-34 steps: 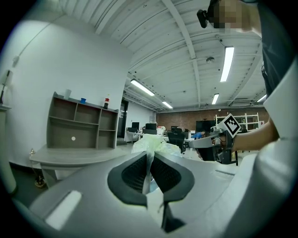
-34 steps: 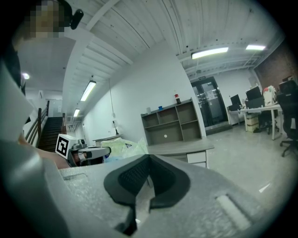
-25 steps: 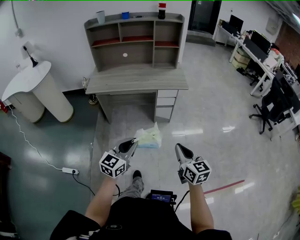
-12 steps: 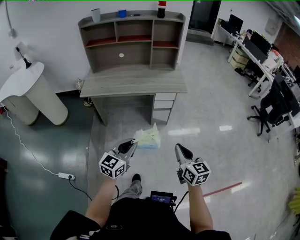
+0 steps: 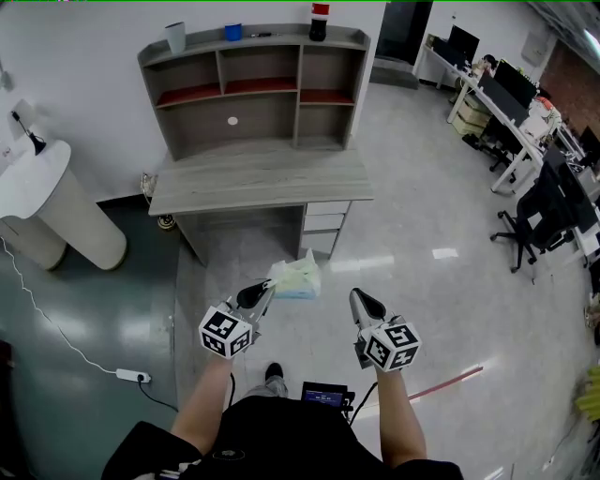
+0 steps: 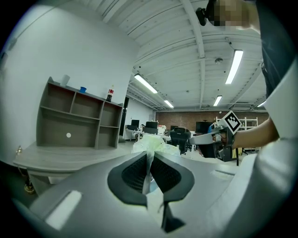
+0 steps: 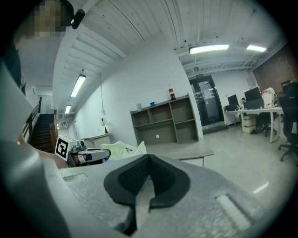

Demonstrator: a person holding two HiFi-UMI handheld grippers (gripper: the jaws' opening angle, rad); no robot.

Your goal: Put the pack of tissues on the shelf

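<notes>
The pack of tissues (image 5: 296, 277), pale green and white in thin plastic wrap, hangs in the air in front of me, pinched by its wrapper in my left gripper (image 5: 267, 287), which is shut on it. In the left gripper view the wrapper (image 6: 150, 160) runs between the closed jaws and the pack (image 6: 153, 143) bulges beyond them. My right gripper (image 5: 357, 298) is shut and holds nothing; its view shows the jaws closed together and the pack (image 7: 122, 149) off to the left. The grey shelf unit (image 5: 255, 89) stands on a desk (image 5: 253, 178) ahead, against the white wall.
On top of the shelf stand a cup (image 5: 175, 37), a blue item (image 5: 233, 31) and a dark bottle (image 5: 319, 21). A white rounded stand (image 5: 52, 206) is at left, with a power strip (image 5: 130, 375) and cable on the floor. Office desks and chairs (image 5: 548, 202) fill the right side.
The desk and shelf have shifted left and a little lower in the head view as I walk toward them. Both grippers keep their pose, the pack still hanging from the left one.
</notes>
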